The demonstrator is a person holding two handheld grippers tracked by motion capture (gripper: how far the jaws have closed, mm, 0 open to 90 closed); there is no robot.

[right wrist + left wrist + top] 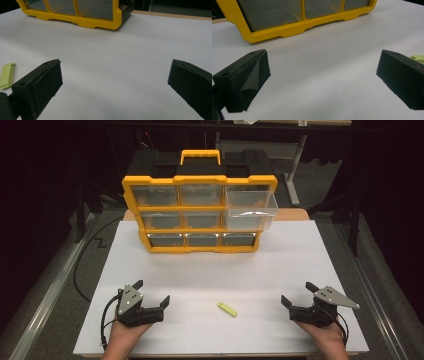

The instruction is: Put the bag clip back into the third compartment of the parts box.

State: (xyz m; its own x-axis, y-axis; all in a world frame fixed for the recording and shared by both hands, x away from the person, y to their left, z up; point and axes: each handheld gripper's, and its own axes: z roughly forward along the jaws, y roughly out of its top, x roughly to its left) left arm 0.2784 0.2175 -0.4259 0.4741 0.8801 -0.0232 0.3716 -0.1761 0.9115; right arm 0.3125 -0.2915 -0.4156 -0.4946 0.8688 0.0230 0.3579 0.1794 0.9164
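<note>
A small yellow-green flat piece lies on the white table between both hands; it peeks out behind the right jaw in the left gripper view and lies at the left edge in the right gripper view. My left gripper rests open at the near left, nothing between its jaws. My right gripper rests open at the near right, also with nothing held. A yellow and black drawer organizer stands at the back, with its upper right clear drawer pulled out.
The white table top spreads between the grippers and the organizer. Its other clear drawers are closed. Dark floor, a cable and metal frame legs surround the table.
</note>
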